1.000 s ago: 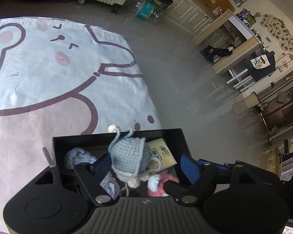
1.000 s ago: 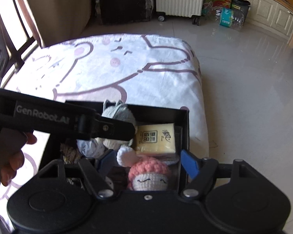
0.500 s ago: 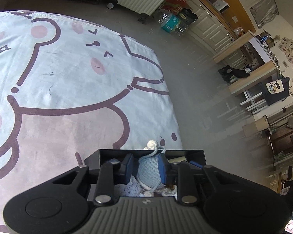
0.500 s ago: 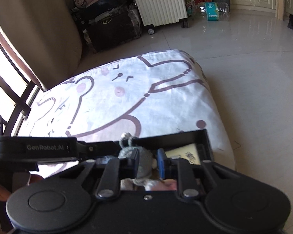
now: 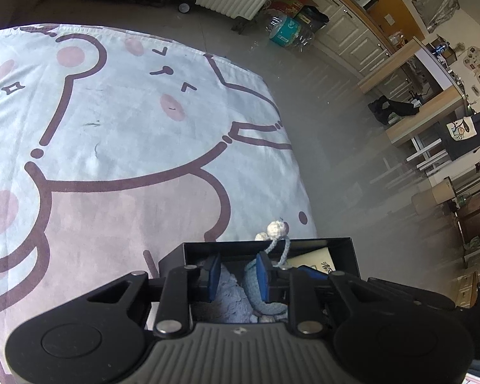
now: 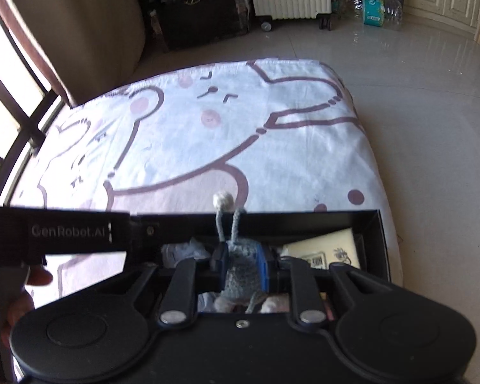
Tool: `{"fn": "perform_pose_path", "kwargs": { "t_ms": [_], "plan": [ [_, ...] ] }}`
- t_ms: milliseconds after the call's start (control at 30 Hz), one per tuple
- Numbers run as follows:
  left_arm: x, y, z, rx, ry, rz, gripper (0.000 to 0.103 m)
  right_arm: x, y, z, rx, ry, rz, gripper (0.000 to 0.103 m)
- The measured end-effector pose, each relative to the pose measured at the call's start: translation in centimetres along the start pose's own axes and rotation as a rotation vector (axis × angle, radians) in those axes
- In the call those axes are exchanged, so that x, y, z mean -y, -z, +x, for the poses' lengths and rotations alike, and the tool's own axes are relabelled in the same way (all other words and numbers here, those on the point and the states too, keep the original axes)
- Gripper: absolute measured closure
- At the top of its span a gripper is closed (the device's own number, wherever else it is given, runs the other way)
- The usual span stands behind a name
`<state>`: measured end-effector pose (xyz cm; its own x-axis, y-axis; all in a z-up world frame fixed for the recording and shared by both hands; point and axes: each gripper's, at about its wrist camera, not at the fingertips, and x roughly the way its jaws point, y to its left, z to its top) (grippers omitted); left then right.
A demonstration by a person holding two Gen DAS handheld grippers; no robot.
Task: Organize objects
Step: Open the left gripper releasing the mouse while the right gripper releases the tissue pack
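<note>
Black card forms the one open box (image 6: 304,213), set at the 6 o'clock edge of the bed (image 6: 192,147). One grey crochet doll (image 6: 241,283) is clamped between the pads of the right tool (image 6: 241,265) above the box, with its two cords (image 6: 235,224) raised toward 12 o'clock. The left tool (image 5: 236,272) is drawn together beside the doll; whether it grips the doll cannot be told. One yellow tissue pack (image 6: 323,249) is seen at 3 o'clock of the doll, and one lavender knit piece (image 5: 230,291) at 9 o'clock. Much of the box is hidden by both tools.
</note>
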<state>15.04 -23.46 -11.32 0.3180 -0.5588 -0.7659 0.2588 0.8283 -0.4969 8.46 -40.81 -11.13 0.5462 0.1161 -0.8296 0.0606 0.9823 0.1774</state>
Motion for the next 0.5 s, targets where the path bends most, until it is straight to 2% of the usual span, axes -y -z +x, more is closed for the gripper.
{"fn": "perform_pose_path", "kwargs": {
  "t_ms": [200,500],
  "plan": [
    [0.0,0.1,-0.2,-0.005,-0.025,0.025,0.078,-0.8,0.2,0.4,-0.001,0.025,-0.030,0.082],
    [-0.2,0.1,-0.4,-0.007,-0.031,0.027,0.078,0.0,1.3,-1.3,-0.077,0.006,0.000,0.082]
  ]
}}
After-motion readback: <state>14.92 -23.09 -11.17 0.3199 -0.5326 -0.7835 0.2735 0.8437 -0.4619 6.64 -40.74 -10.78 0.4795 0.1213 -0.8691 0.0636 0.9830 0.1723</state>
